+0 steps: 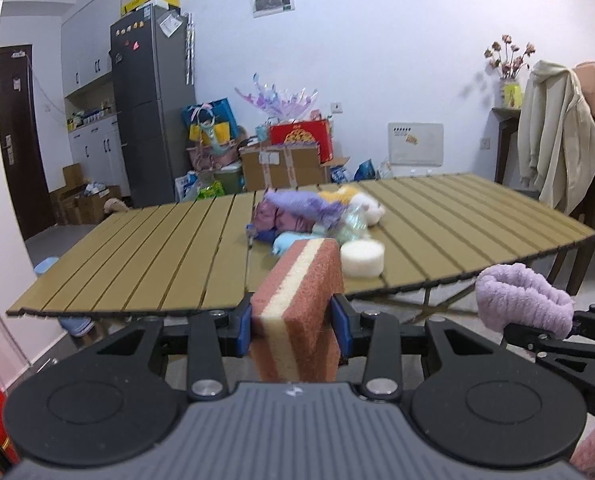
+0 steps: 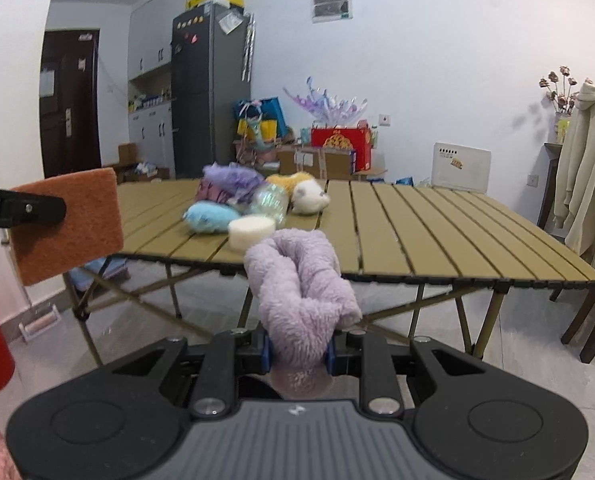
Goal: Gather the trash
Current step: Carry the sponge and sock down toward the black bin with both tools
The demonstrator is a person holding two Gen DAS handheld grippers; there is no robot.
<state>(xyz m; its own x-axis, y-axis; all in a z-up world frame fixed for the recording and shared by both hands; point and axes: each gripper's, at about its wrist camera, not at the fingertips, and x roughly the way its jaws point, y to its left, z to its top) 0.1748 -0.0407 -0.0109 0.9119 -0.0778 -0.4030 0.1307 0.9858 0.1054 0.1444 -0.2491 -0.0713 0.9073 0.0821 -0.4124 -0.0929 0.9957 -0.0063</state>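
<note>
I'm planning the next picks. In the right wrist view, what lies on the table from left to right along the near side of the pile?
Blue plush → white round sponge → white plush. All sit on the table.
</note>
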